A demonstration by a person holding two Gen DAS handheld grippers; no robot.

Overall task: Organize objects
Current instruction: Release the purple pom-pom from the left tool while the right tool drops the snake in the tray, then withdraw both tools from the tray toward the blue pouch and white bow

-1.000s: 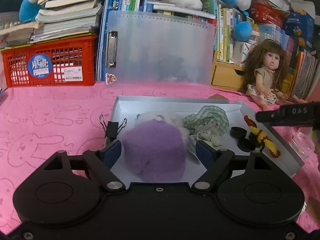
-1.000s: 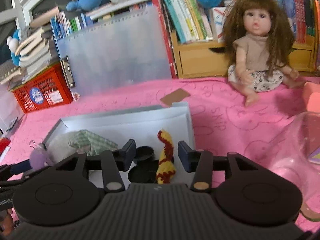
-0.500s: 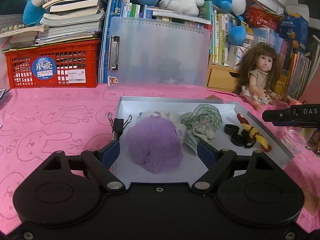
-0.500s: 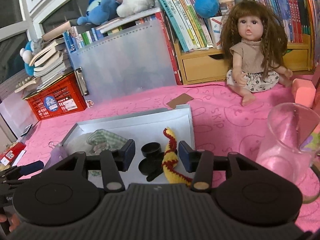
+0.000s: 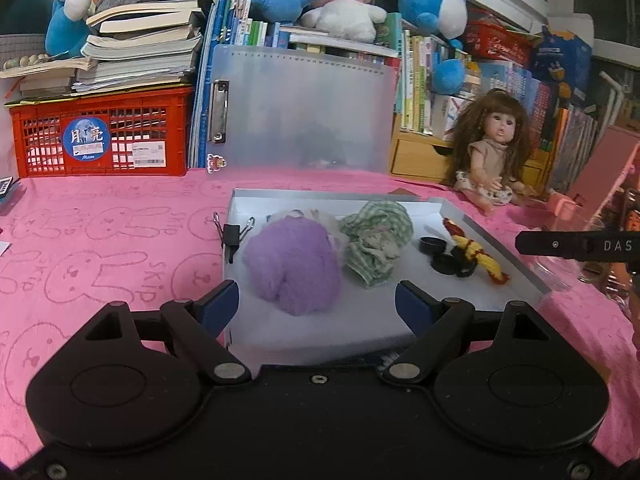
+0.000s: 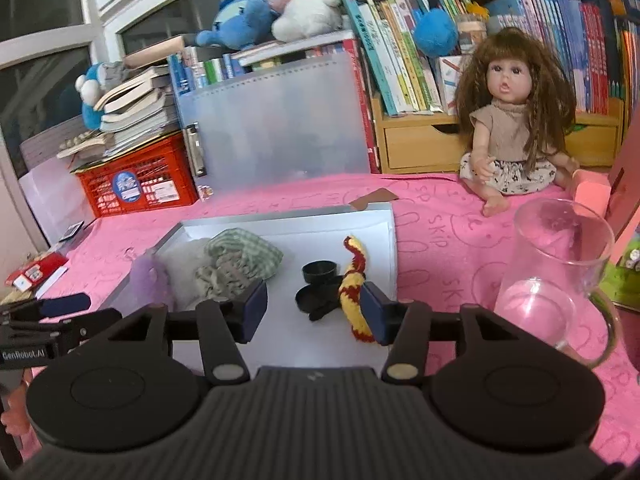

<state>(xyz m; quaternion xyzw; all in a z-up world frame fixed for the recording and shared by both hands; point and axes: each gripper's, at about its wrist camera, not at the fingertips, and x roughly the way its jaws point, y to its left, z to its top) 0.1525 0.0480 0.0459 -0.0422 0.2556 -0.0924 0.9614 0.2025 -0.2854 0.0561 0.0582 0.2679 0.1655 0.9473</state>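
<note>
A shallow grey box (image 5: pixel 496 246) (image 6: pixel 386 236) lies on the pink cloth. Inside it rest a purple fuzzy toy (image 5: pixel 294 266) (image 6: pixel 150 280), a green checked cloth bundle (image 5: pixel 378 238) (image 6: pixel 240 260), black round caps (image 5: pixel 438 254) (image 6: pixel 318 280) and a yellow-and-red knitted cord (image 5: pixel 478 256) (image 6: pixel 354 280). My left gripper (image 5: pixel 316 306) hangs open just short of the purple toy, touching nothing. My right gripper (image 6: pixel 312 312) is open and its jaws are opening, with the caps and cord lying beyond them, not gripped.
A black binder clip (image 5: pixel 232 234) sits on the box's left rim. A doll (image 6: pixel 516 120) sits at the back right, a clear glass jug (image 6: pixel 556 280) stands right of the box. A red crate (image 5: pixel 104 134), a clear folder (image 5: pixel 304 108), books and plush toys line the back.
Both grippers have drawn back from the box, so more of it and the table shows. The right jaws stand slightly wider. The things in the box have not moved.
</note>
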